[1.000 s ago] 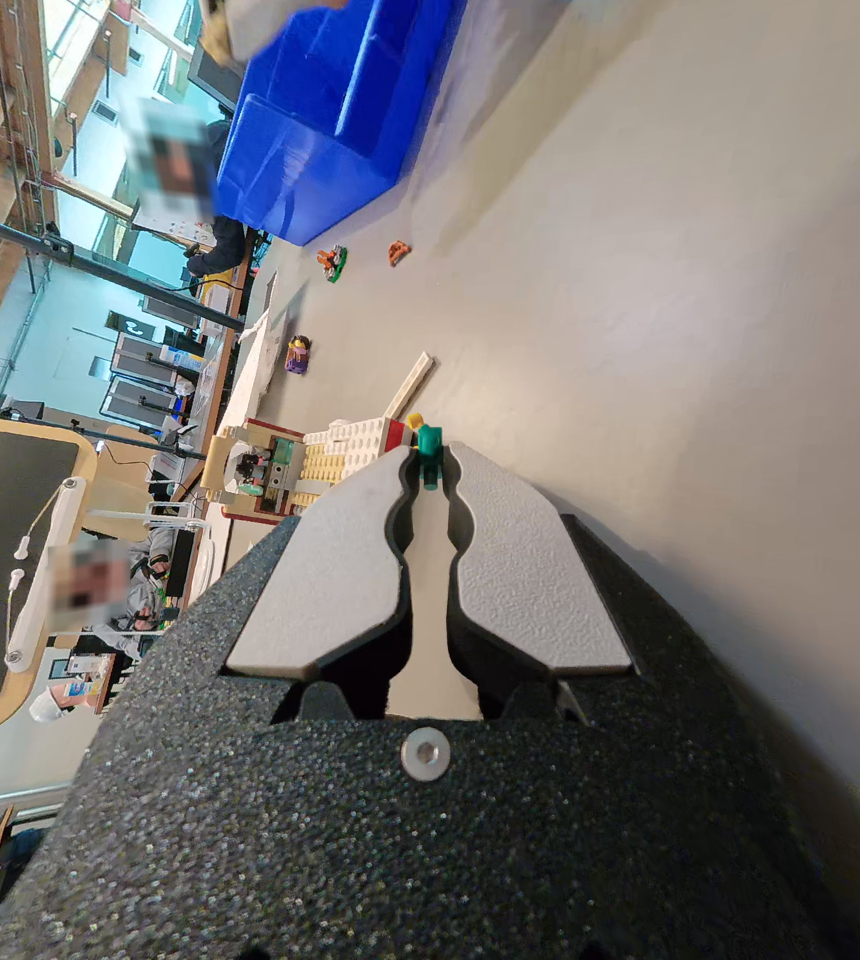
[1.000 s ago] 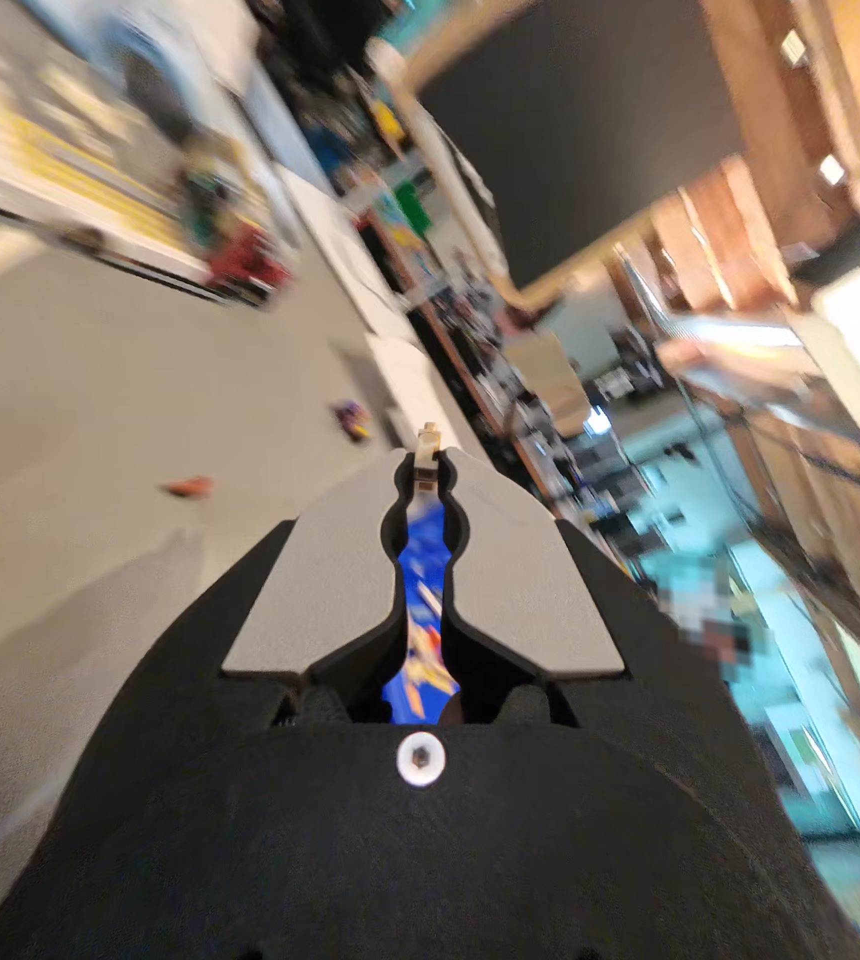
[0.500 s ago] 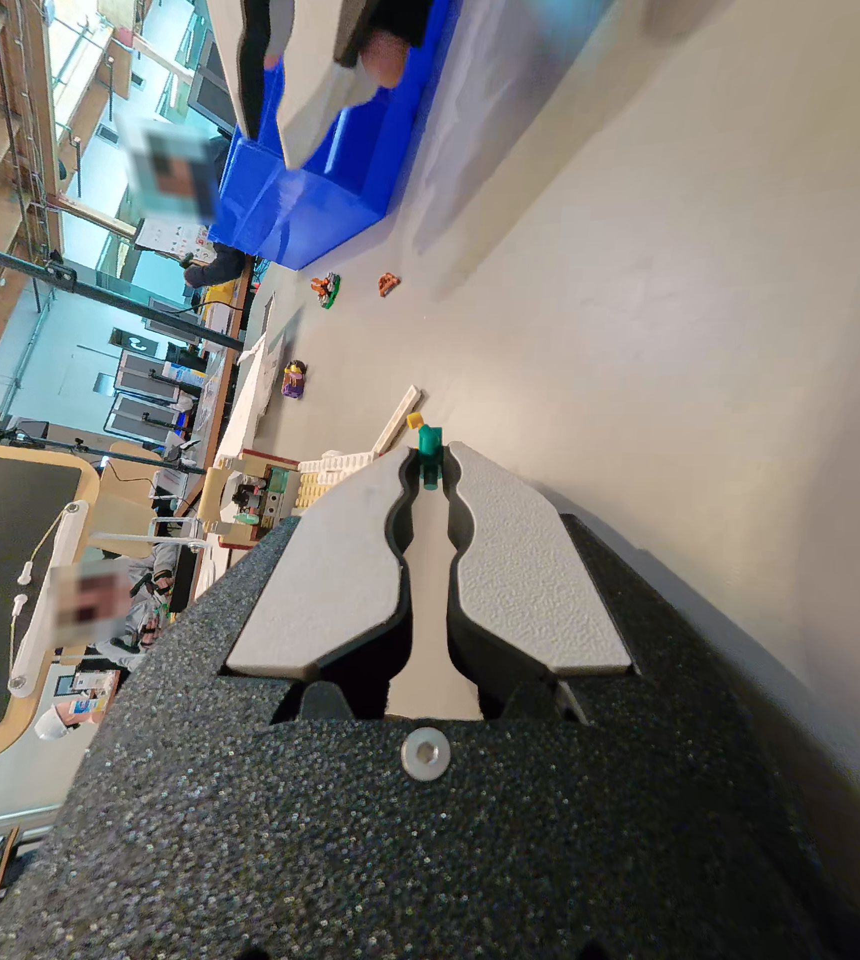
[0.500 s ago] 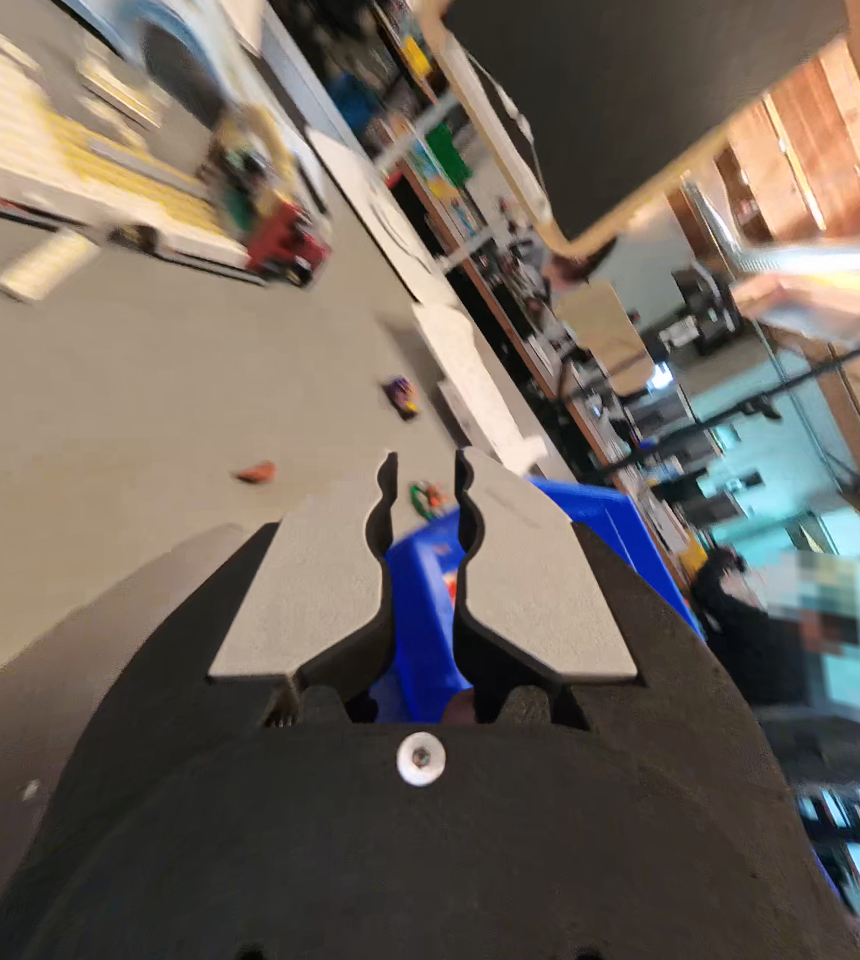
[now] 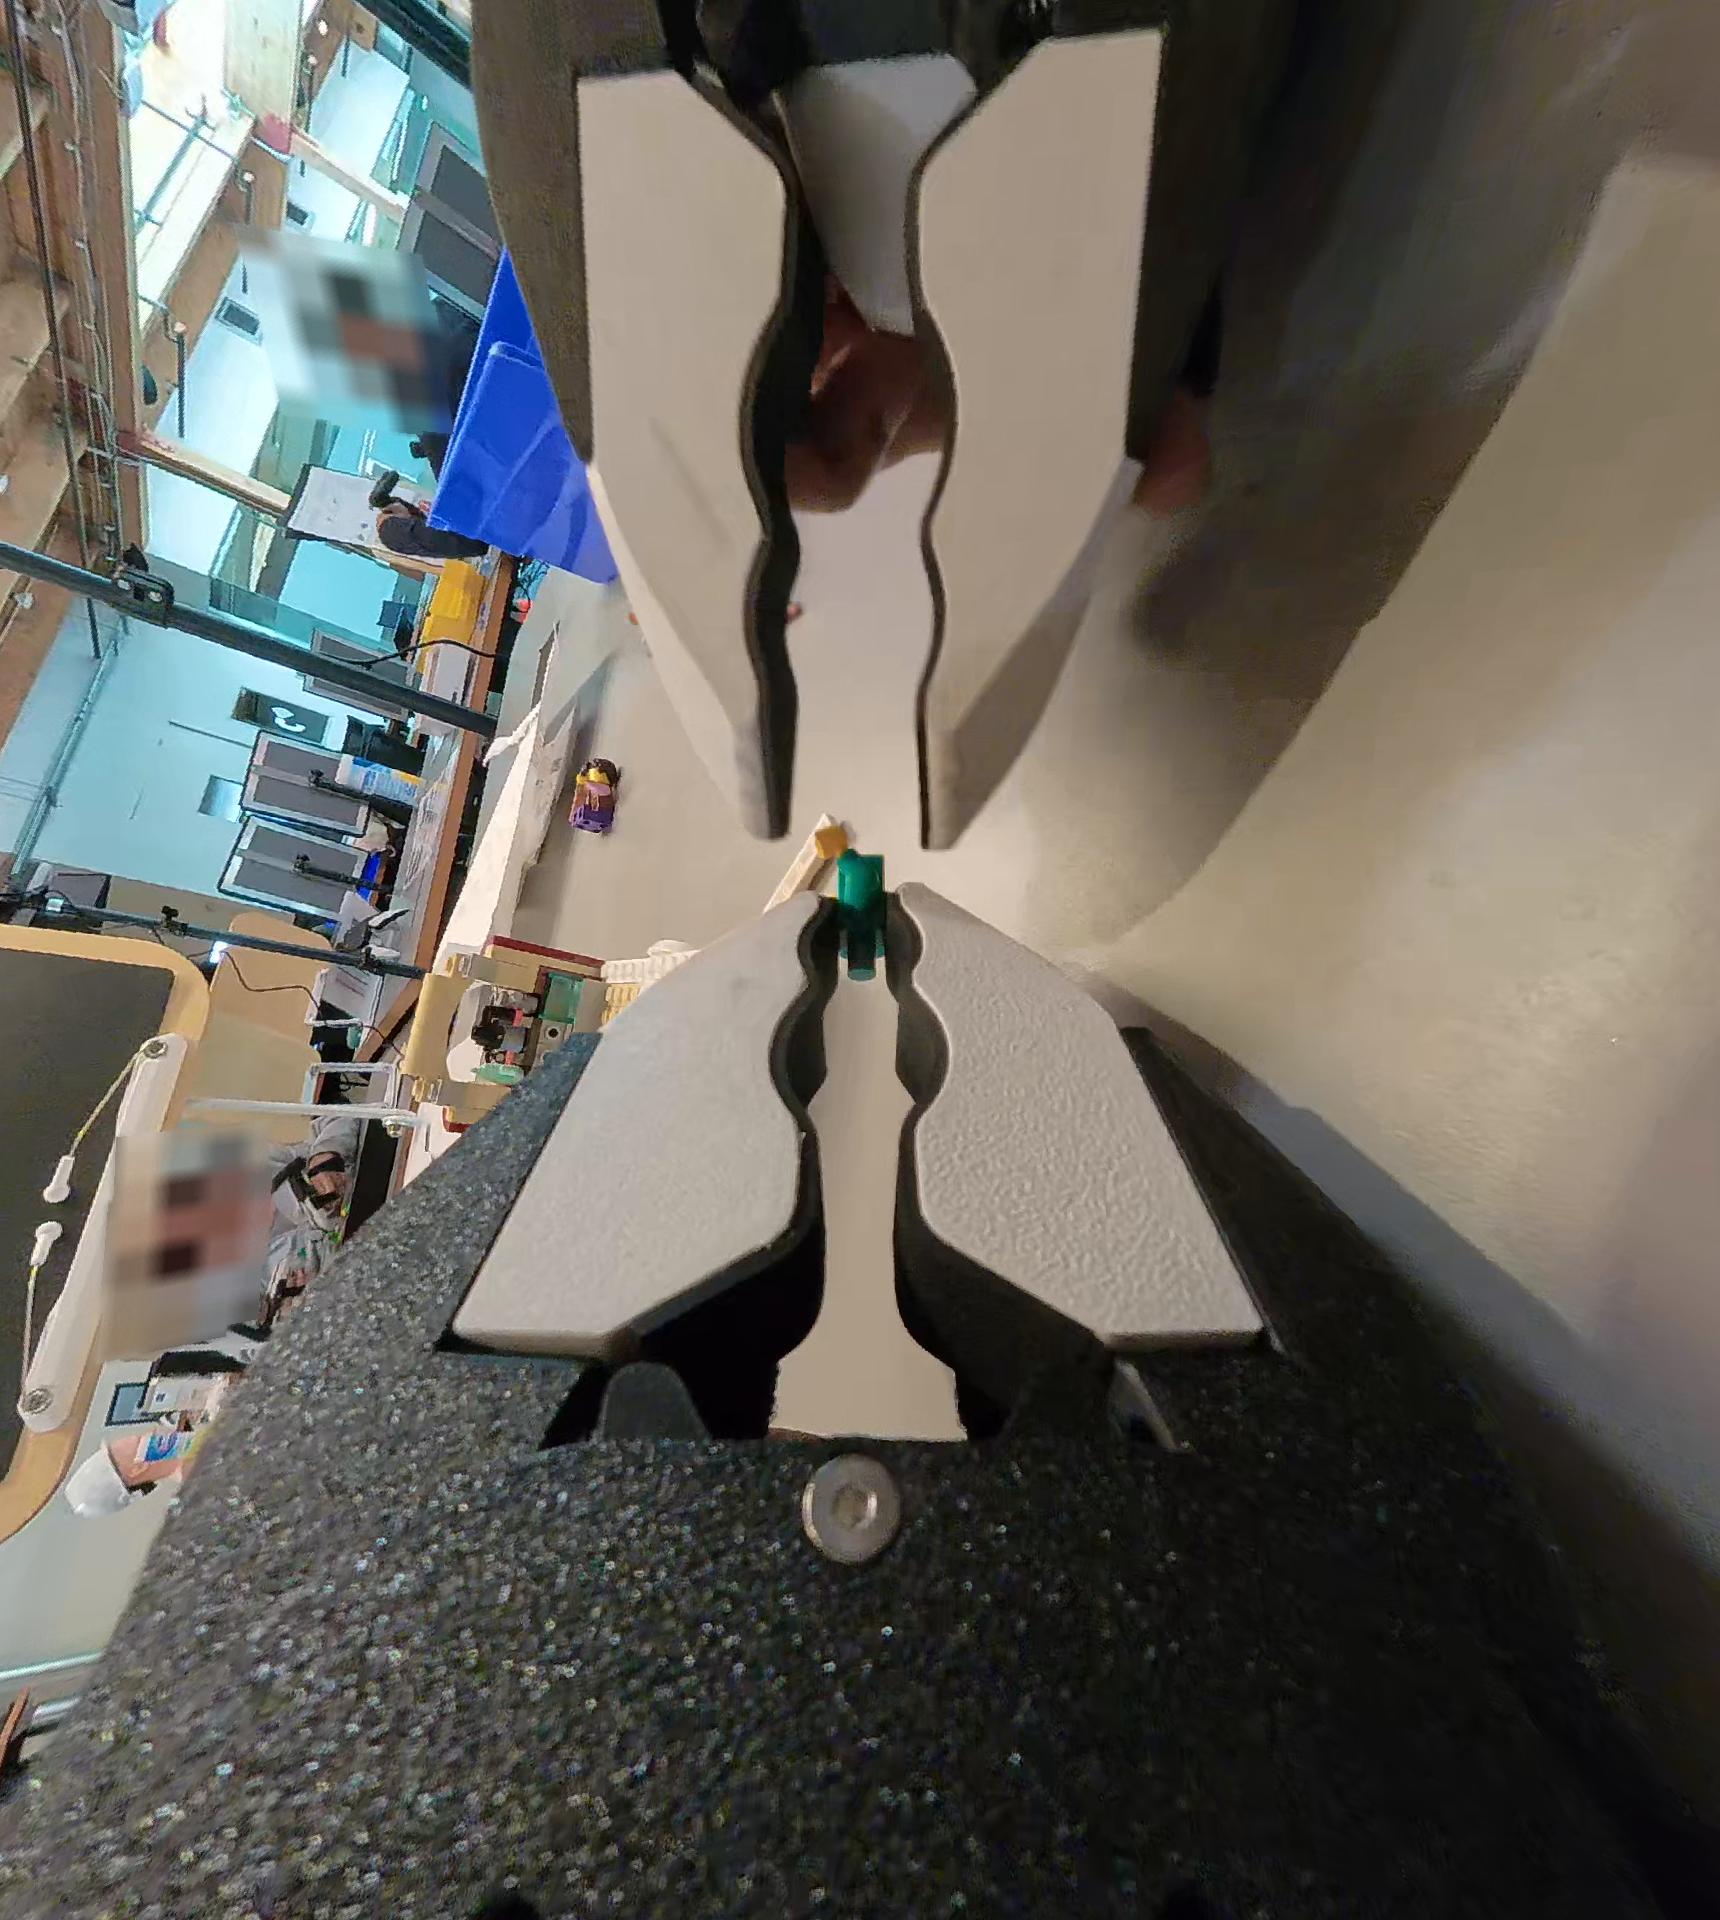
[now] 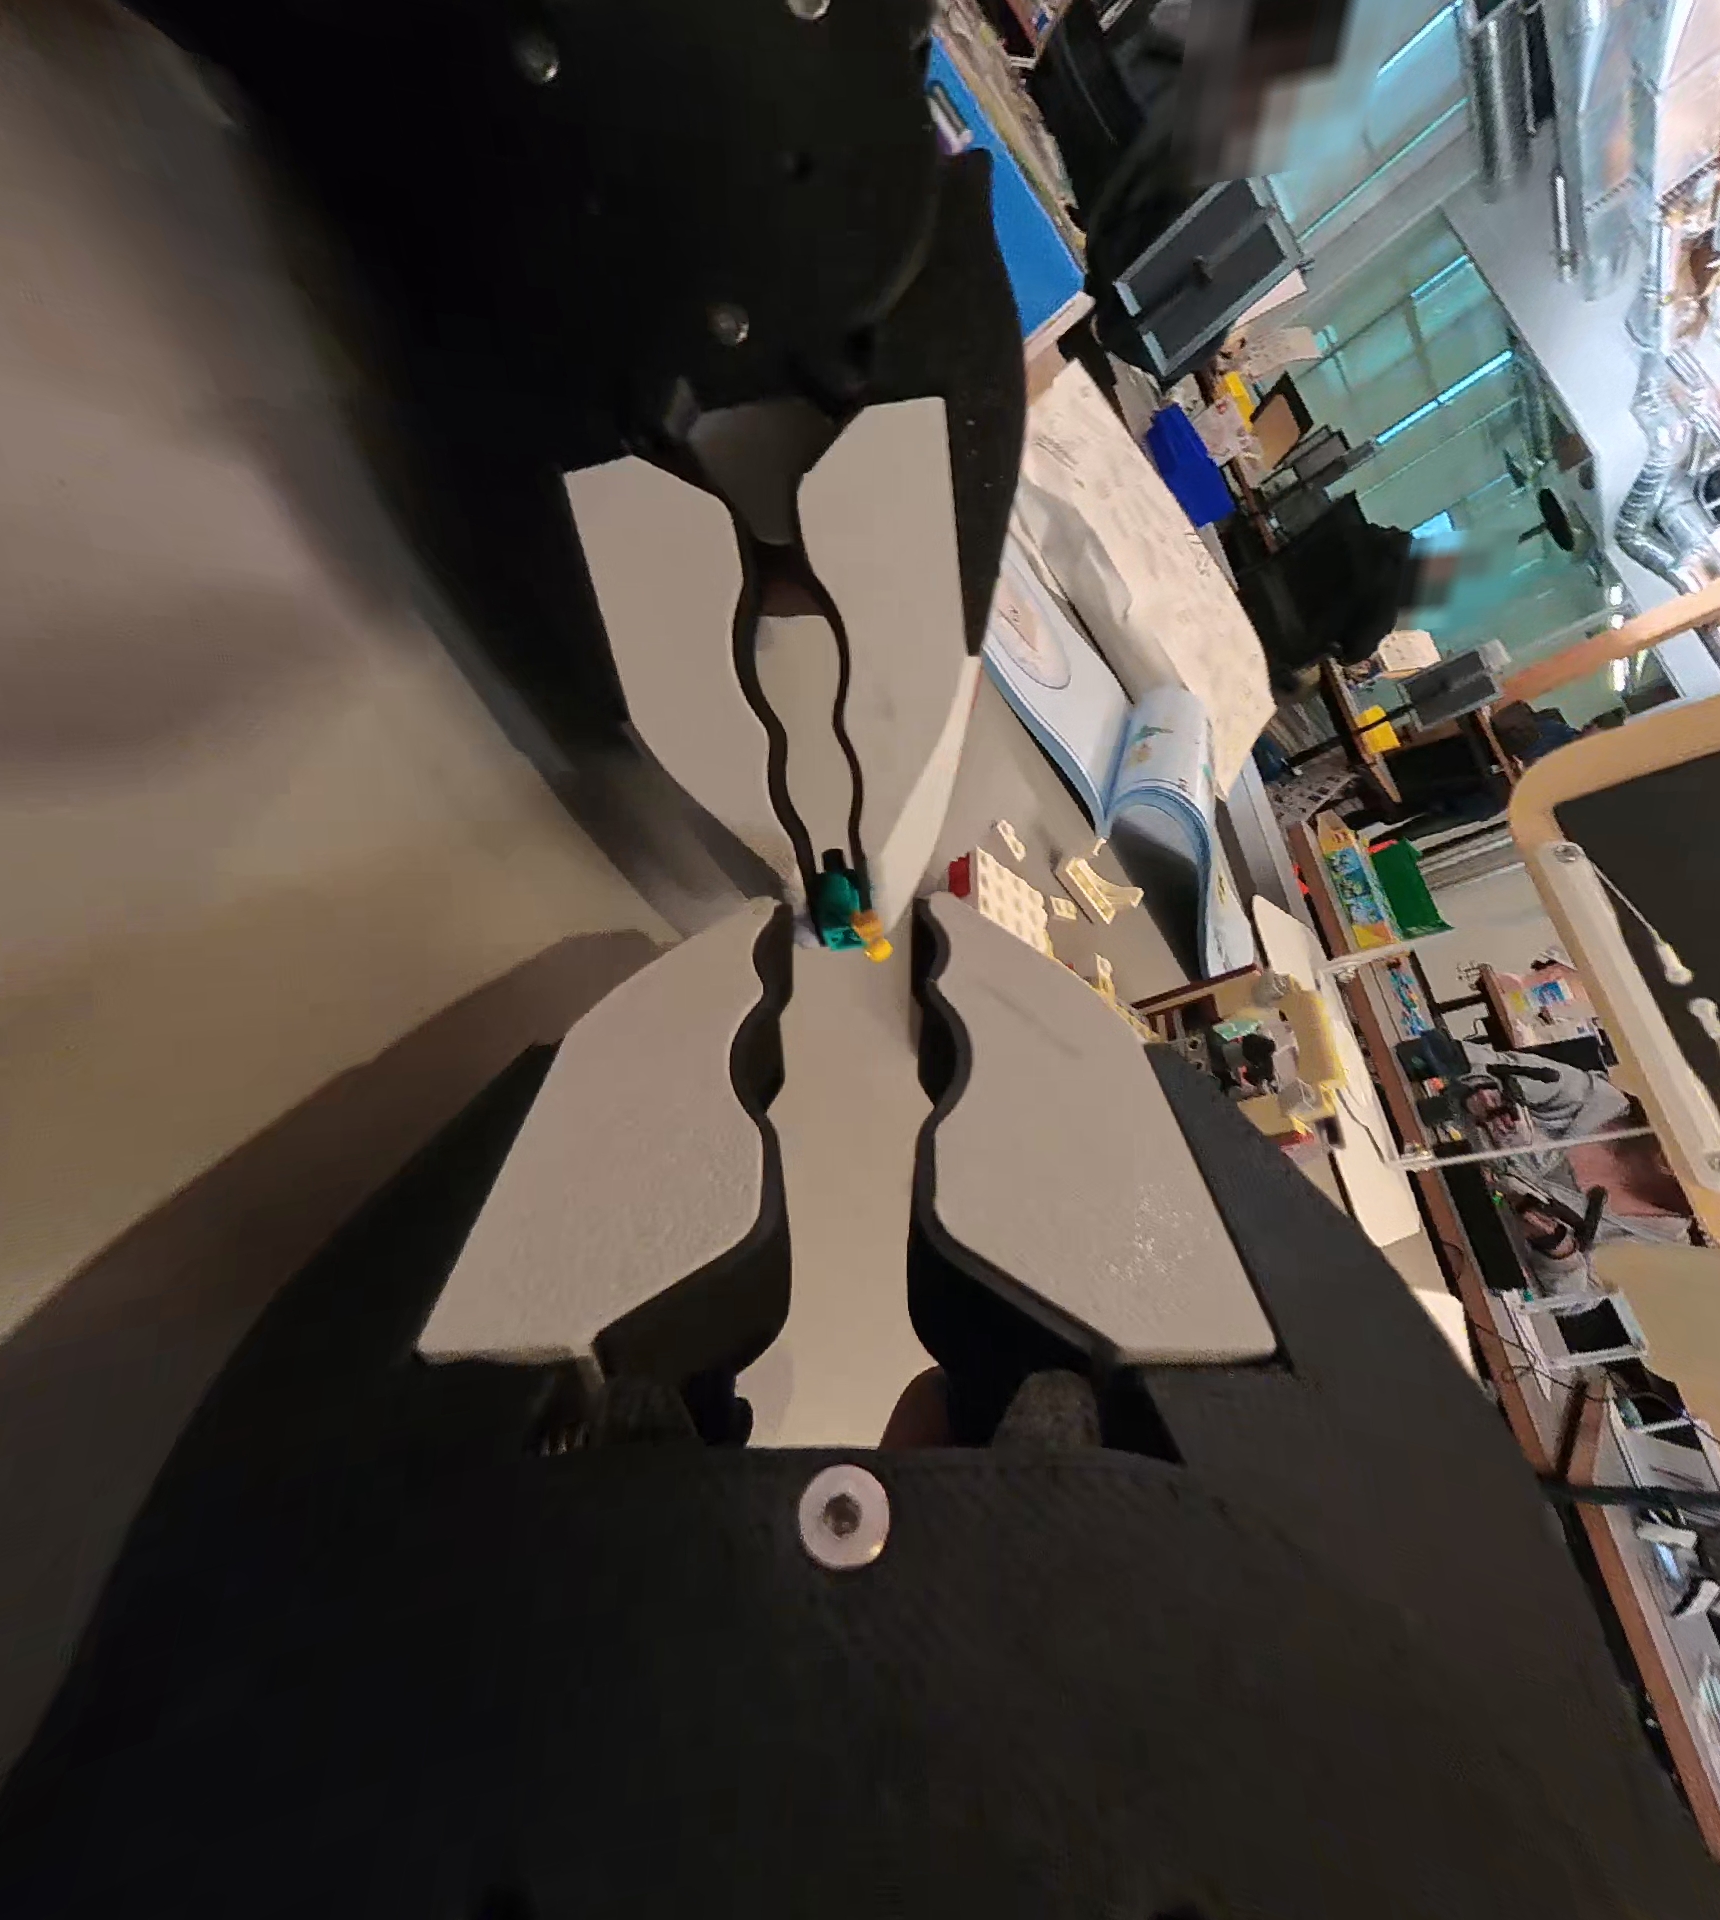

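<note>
right gripper (image 5: 851, 831) now facing, fingers wide; left gripper (image 5: 861, 909) pinching teal figure (image 5: 858, 904); book (image 6: 1147, 748) right-view only

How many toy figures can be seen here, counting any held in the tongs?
2. A teal toy figure is pinched at the tips of the left tongs; a purple one lies on the grey table farther back. Others may be hidden.

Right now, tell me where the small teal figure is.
The small teal figure is pinched at the left gripper fingertips, facing the open right gripper.
</note>
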The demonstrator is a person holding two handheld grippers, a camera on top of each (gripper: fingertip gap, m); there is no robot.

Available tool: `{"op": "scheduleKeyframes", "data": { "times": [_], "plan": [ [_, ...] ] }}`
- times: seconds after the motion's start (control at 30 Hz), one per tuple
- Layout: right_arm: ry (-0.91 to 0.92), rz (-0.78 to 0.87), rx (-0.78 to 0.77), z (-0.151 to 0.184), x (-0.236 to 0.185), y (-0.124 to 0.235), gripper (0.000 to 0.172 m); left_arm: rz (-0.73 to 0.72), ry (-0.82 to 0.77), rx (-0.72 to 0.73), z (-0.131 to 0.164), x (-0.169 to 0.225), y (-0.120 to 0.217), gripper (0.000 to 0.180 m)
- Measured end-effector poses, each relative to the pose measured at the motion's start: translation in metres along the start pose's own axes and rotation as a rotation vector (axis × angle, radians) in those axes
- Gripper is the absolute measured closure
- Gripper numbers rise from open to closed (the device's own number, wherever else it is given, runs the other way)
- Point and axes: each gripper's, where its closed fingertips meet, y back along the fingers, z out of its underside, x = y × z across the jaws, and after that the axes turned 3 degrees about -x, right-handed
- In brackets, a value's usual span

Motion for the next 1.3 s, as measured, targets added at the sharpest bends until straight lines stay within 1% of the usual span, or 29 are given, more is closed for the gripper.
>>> {"op": "scheduleKeyframes", "data": {
  "times": [0.3, 0.37, 0.4, 0.6, 0.67, 0.77, 0.87, 0.93, 1.0, 1.1, 1.17, 1.23, 1.3],
  "plan": [
    [0.041, -0.006, -0.036, 0.004, -0.004, -0.007, 0.153, 0.013, 0.001, 0.012, -0.001, 0.002, 0.001, 0.172],
    [0.050, -0.007, -0.040, 0.005, -0.005, -0.007, 0.156, 0.026, -0.011, 0.013, -0.001, 0.005, 0.001, 0.172],
    [0.051, -0.008, -0.042, 0.005, -0.005, -0.006, 0.162, 0.021, -0.017, 0.018, -0.001, 0.005, 0.001, 0.172],
    [0.033, -0.015, -0.037, 0.005, -0.005, -0.003, 0.164, 0.003, -0.017, 0.047, -0.005, 0.003, 0.003, 0.172],
    [0.026, -0.004, -0.048, 0.008, -0.002, -0.001, 0.164, -0.010, -0.008, 0.057, -0.006, 0.000, 0.005, 0.172],
    [0.012, 0.026, -0.073, 0.016, 0.004, 0.003, 0.164, -0.038, 0.031, 0.085, -0.008, -0.007, 0.008, 0.165],
    [0.004, 0.099, -0.125, 0.030, 0.020, 0.012, 0.164, -0.063, 0.065, 0.083, -0.005, -0.013, 0.010, 0.163],
    [-0.007, 0.193, -0.192, 0.048, 0.041, 0.026, 0.164, -0.069, 0.073, 0.065, -0.001, -0.015, 0.010, 0.163],
    [-0.029, 0.314, -0.270, 0.070, 0.069, 0.049, 0.164, -0.072, 0.073, 0.046, 0.002, -0.015, 0.009, 0.163],
    [-0.070, 0.531, -0.400, 0.106, 0.117, 0.097, 0.164, -0.064, 0.063, 0.025, 0.004, -0.013, 0.006, 0.163],
    [-0.129, 0.669, -0.505, 0.134, 0.145, 0.133, 0.164, -0.063, 0.057, 0.017, 0.005, -0.012, 0.005, 0.163],
    [-0.217, 0.746, -0.620, 0.165, 0.160, 0.160, 0.164, -0.061, 0.057, 0.015, 0.006, -0.011, 0.005, 0.164],
    [-0.283, 0.767, -0.682, 0.185, 0.163, 0.173, 0.160, -0.060, 0.059, 0.010, 0.006, -0.011, 0.004, 0.164]
  ]
}}
